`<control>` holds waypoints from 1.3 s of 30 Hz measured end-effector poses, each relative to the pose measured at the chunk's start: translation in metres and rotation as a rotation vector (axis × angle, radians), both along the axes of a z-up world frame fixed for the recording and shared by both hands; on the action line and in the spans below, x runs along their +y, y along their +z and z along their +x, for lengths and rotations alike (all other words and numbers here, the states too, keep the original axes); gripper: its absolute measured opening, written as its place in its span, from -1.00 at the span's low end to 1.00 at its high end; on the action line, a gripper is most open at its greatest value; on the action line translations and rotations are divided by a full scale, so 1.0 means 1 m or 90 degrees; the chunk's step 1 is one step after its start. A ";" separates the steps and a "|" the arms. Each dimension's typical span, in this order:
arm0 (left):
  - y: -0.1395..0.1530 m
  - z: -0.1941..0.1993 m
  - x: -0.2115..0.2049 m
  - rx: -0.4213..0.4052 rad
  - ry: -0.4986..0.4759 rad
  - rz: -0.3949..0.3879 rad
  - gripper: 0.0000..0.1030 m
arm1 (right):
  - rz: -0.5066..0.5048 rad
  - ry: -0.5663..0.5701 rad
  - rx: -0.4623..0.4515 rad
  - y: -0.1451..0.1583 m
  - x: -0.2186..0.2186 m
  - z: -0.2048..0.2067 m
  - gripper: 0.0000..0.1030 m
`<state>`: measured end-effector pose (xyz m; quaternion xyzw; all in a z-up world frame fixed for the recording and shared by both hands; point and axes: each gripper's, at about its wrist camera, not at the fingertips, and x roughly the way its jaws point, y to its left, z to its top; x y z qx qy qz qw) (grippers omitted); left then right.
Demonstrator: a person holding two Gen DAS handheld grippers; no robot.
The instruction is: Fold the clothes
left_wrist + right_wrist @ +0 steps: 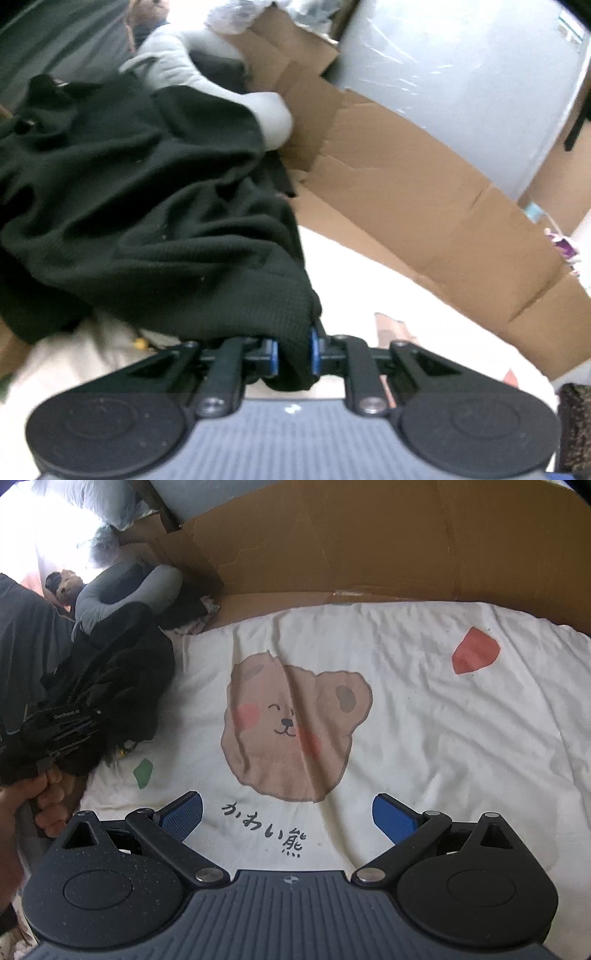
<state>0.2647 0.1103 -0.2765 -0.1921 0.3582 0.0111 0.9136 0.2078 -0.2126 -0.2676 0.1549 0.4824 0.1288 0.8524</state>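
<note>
A black knit garment (pixel 147 206) lies bunched over the left side of the bed. My left gripper (pixel 293 350) is shut on a fold of its hem, with cloth pinched between the blue pads. In the right wrist view the same black garment (pixel 110 686) sits at the left, and the left gripper's body (pixel 62 723) rests on it, held by a hand (pixel 40 797). My right gripper (pixel 288 816) stands open above the white sheet, nothing between its fingers, apart from the garment.
A white bedsheet (pixel 424 720) with a bear print (pixel 291 723) covers the surface. Cardboard panels (pixel 424 192) wall the far side. A grey garment (pixel 173 55) lies behind the black one. A grey padded surface (pixel 461 74) stands beyond the cardboard.
</note>
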 end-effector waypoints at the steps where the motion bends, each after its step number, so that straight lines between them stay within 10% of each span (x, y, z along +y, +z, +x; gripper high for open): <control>1: 0.001 0.000 -0.003 -0.005 -0.006 -0.002 -0.68 | 0.003 -0.001 -0.005 0.004 0.000 0.000 0.95; 19: 0.013 0.050 -0.036 -0.022 -0.070 -0.060 -0.62 | 0.018 -0.047 -0.017 0.005 0.003 0.008 0.95; 39: 0.039 -0.005 0.054 0.058 -0.020 0.068 0.14 | 0.039 -0.030 -0.024 0.007 0.002 0.006 0.95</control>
